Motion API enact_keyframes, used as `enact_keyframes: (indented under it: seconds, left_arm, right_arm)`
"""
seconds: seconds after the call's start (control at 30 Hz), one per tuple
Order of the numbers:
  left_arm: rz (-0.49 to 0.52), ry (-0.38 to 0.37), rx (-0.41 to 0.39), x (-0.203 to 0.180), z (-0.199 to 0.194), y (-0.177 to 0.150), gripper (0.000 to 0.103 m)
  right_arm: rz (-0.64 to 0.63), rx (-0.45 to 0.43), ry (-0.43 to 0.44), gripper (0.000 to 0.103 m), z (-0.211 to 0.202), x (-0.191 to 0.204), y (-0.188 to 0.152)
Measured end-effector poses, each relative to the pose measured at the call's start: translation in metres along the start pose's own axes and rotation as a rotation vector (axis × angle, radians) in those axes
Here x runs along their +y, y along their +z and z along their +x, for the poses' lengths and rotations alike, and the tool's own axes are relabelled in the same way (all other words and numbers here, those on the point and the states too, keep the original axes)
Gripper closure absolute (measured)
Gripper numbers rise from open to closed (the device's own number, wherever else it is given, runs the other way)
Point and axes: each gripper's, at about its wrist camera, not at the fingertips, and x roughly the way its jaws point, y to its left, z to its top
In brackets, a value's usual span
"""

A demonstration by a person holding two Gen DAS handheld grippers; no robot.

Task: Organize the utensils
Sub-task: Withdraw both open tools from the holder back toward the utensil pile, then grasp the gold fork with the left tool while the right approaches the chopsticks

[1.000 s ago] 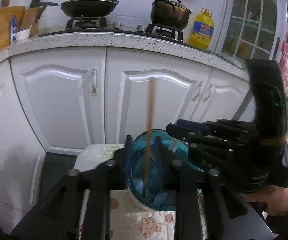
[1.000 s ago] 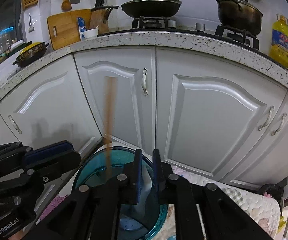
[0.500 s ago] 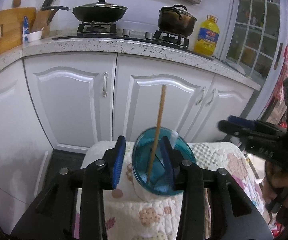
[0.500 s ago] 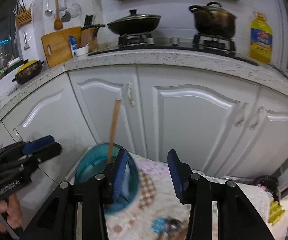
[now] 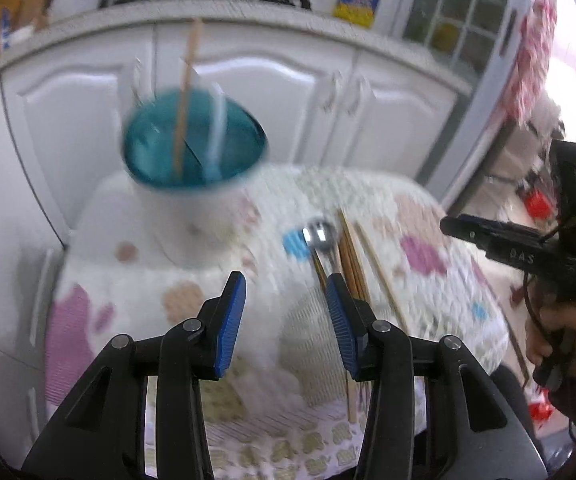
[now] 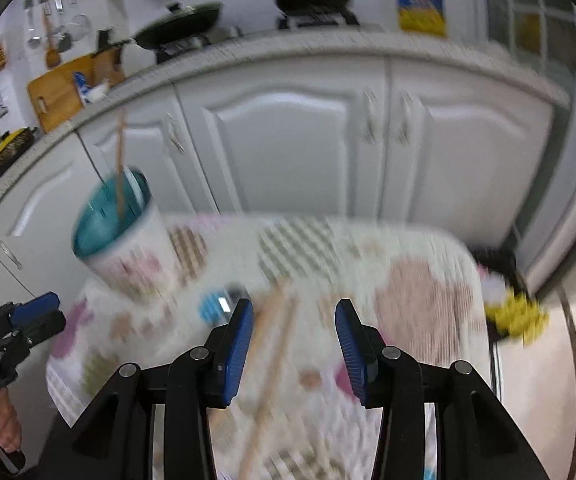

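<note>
A white cup with a teal inside (image 5: 192, 148) stands at the far left of a small cloth-covered table (image 5: 136, 292); it also shows in the right wrist view (image 6: 124, 236). A wooden chopstick (image 5: 186, 96) and a pale utensil stand in it. A metal spoon (image 5: 318, 236) and several chopsticks (image 5: 354, 264) lie on the cloth to its right; the chopsticks show blurred in the right wrist view (image 6: 276, 340). My left gripper (image 5: 284, 320) is open and empty above the cloth. My right gripper (image 6: 294, 344) is open and empty above the loose chopsticks.
White kitchen cabinets (image 6: 288, 132) stand right behind the table under a speckled counter with pans and a yellow oil bottle (image 6: 420, 0). A yellow object (image 6: 516, 316) lies on the floor to the right. The frames are motion-blurred.
Both grippers have pulled back from the cup and opened wide. The chopstick now stands in the cup. The views have swung down onto the cloth.
</note>
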Motion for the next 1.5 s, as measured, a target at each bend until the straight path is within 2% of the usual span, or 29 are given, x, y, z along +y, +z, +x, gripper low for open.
enact_keyframes:
  seconds: [0.17, 0.3, 0.43, 0.53, 0.57, 0.6, 0.63, 0.7, 0.87, 1.13, 1.23, 1.33, 1.5]
  left_arm:
    - [-0.022, -0.002, 0.062, -0.011, 0.032, -0.011, 0.062]
    - [-0.03, 0.011, 0.118, -0.013, 0.056, -0.015, 0.062]
    - [-0.034, 0.041, 0.181, -0.01, 0.075, -0.025, 0.062]
    - [-0.038, 0.055, 0.212, -0.008, 0.085, -0.031, 0.058]
    - [-0.027, 0.054, 0.2, -0.01, 0.085, -0.031, 0.053]
    - [-0.026, 0.042, 0.203, -0.011, 0.086, -0.031, 0.043]
    - [-0.026, 0.031, 0.205, -0.013, 0.087, -0.031, 0.037]
    - [-0.018, 0.034, 0.2, -0.015, 0.089, -0.032, 0.035]
    - [-0.075, 0.045, 0.155, -0.009, 0.086, -0.027, 0.035]
    - [0.004, 0.096, 0.166, -0.029, 0.109, 0.002, 0.035]
    - [0.029, 0.157, 0.194, -0.036, 0.123, 0.009, 0.035]
    - [0.027, 0.2, 0.202, -0.036, 0.128, 0.014, 0.035]
    - [0.005, 0.203, 0.21, -0.028, 0.133, 0.013, 0.035]
  right_arm:
    - [0.063, 0.091, -0.038, 0.062, 0.02, -0.023, -0.06]
    - [0.069, 0.158, -0.081, 0.062, 0.038, -0.031, -0.088]
    - [0.037, 0.118, -0.087, 0.058, 0.036, -0.032, -0.099]
    - [0.0, 0.089, -0.068, 0.039, 0.037, -0.027, -0.104]
    - [-0.026, 0.086, -0.066, 0.029, 0.038, -0.022, -0.107]
    - [-0.051, 0.088, -0.073, 0.019, 0.039, -0.017, -0.107]
    - [-0.088, 0.09, -0.09, 0.015, 0.042, -0.01, -0.11]
    - [-0.075, 0.076, -0.104, 0.01, 0.042, -0.008, -0.113]
    - [-0.07, 0.052, -0.095, 0.01, 0.04, -0.011, -0.116]
    - [-0.076, 0.028, -0.096, 0.008, 0.039, -0.01, -0.118]
    - [-0.076, 0.027, -0.096, 0.008, 0.039, -0.011, -0.118]
    - [-0.075, 0.027, -0.096, 0.008, 0.039, -0.011, -0.118]
    - [-0.075, 0.026, -0.097, 0.008, 0.039, -0.011, -0.119]
